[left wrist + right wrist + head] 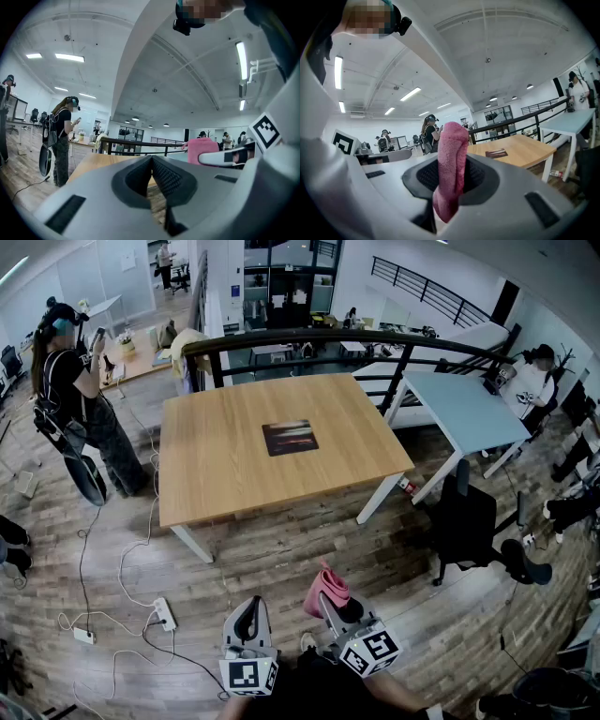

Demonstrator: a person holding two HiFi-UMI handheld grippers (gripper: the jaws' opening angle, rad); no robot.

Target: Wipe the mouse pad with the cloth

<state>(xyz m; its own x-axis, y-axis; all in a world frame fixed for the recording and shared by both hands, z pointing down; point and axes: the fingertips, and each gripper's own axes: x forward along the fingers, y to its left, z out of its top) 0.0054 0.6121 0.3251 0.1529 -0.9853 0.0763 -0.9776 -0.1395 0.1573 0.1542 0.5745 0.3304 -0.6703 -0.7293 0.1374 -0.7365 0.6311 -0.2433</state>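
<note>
A dark mouse pad (290, 438) lies flat near the middle of the wooden table (216, 465); in the right gripper view the mouse pad (496, 153) shows far ahead. A pink cloth (325, 589) is clamped in my right gripper (330, 599), folded and sticking out past the jaws, as the pink cloth (451, 164) in the right gripper view. My left gripper (247, 620) hangs beside it, shut with nothing in it; its jaws (151, 180) meet. Both grippers are low, well short of the table's near edge.
A person (73, 409) stands at the table's left. A white extension cord (165, 613) and cables lie on the floor. A black chair (469, 526) and a pale blue table (464, 409) stand to the right. A black railing (309, 338) runs behind the table.
</note>
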